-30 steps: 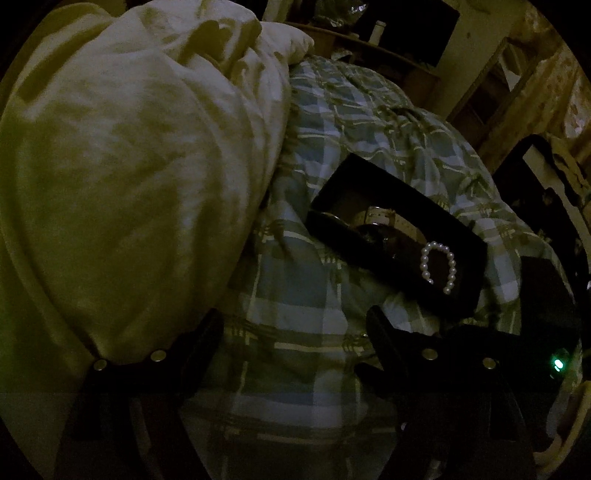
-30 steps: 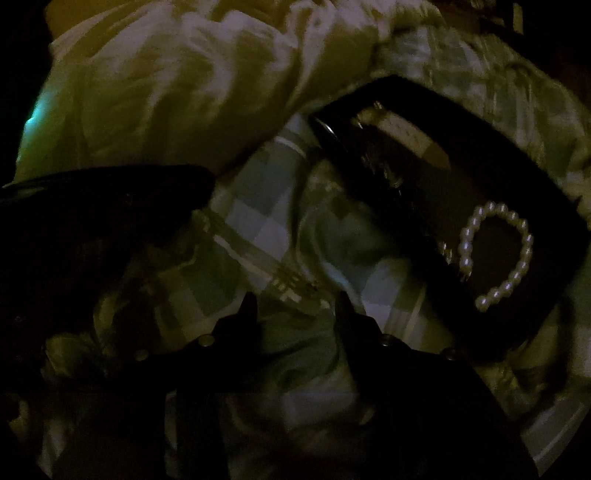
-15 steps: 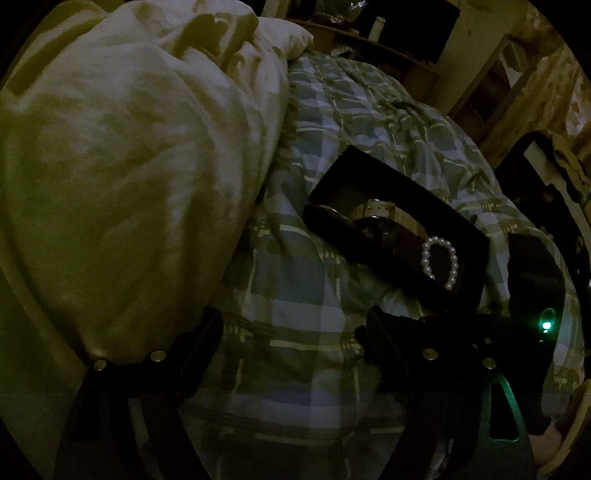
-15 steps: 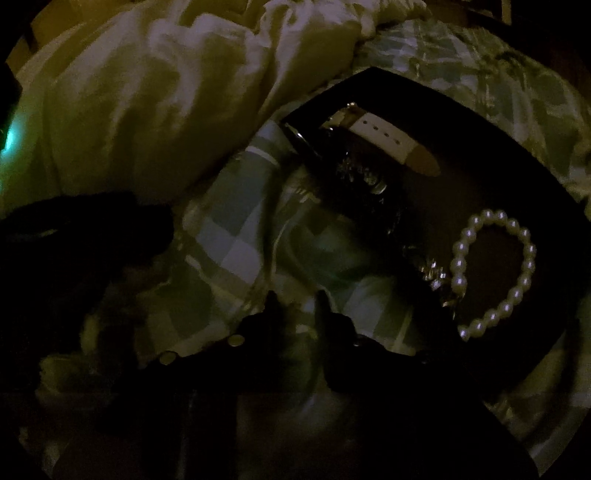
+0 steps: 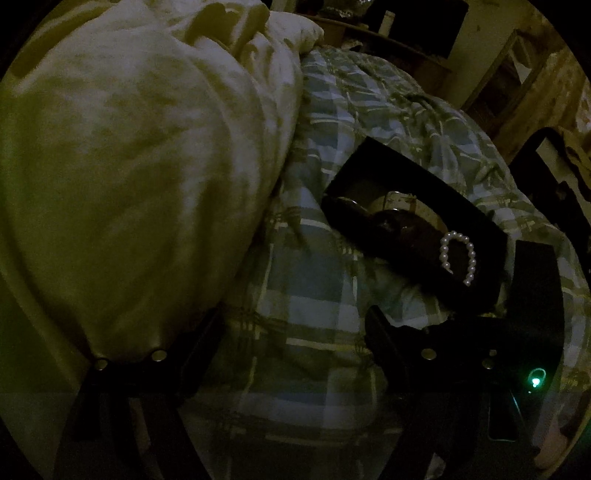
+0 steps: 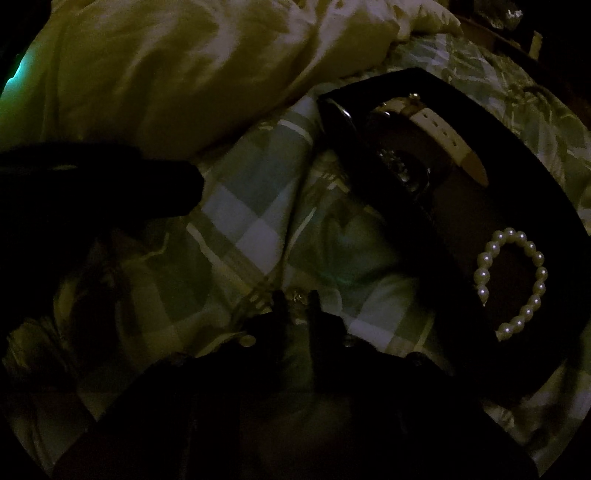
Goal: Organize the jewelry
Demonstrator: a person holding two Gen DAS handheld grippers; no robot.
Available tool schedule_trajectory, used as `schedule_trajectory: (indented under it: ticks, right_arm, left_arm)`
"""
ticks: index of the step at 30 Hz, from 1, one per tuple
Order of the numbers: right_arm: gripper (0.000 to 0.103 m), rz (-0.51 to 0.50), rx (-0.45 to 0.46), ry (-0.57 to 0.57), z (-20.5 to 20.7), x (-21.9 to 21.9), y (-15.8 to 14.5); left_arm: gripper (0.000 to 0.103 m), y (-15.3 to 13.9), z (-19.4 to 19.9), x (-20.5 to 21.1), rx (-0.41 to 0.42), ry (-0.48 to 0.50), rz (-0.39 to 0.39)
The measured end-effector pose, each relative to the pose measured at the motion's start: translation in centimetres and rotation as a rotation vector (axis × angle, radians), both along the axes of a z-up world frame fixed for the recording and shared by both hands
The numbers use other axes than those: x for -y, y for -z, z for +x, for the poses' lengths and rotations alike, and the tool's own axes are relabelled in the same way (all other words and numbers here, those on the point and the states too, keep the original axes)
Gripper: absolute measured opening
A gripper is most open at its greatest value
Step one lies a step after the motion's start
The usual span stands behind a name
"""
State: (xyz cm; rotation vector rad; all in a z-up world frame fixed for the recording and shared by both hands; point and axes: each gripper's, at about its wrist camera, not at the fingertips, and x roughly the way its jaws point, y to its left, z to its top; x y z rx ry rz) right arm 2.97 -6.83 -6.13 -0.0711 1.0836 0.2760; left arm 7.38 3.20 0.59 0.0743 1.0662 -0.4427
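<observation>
Both fisheye views are very dim and grainy, with black vignetted corners and bowed edges. The pale duvet (image 5: 140,177) catches most of the light, tinted yellow-green. A small green indicator light (image 5: 536,380) glows at lower right. The black tray (image 6: 554,206) merges into shadow; only the pearl bracelet (image 6: 517,280) gleams.

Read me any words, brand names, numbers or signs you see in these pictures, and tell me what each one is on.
No readable text in either view.
Watch in the black tray: the dial is too dark and blurred to read.
White strap: only holes, no lettering.
Pearl bracelet: no markings.
Shelf items behind the bed: too small and dim.
Green light: a glow, not a character.
</observation>
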Motion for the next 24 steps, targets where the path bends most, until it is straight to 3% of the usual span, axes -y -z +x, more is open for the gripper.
schedule_trajectory:
  ticks: [11,18,24]
  right_arm:
    - [0.003,0.181,0.093,0.053,-2.9,3.3,-4.2]
    - [0.003,0.228,0.223,0.087,-3.5,5.6,-8.3]
    - [0.003,0.238,0.301,0.196,-3.0,9.4,-10.3]
  left_arm:
    - [0.076,0.0,-0.1,0.1,0.007,-0.003,0.006]
    - [0.076,-1.5,-0.2,0.9,0.026,0.0,-0.024]
    - [0.076,-4.1,0.1,3.7,0.089,0.044,-0.007]
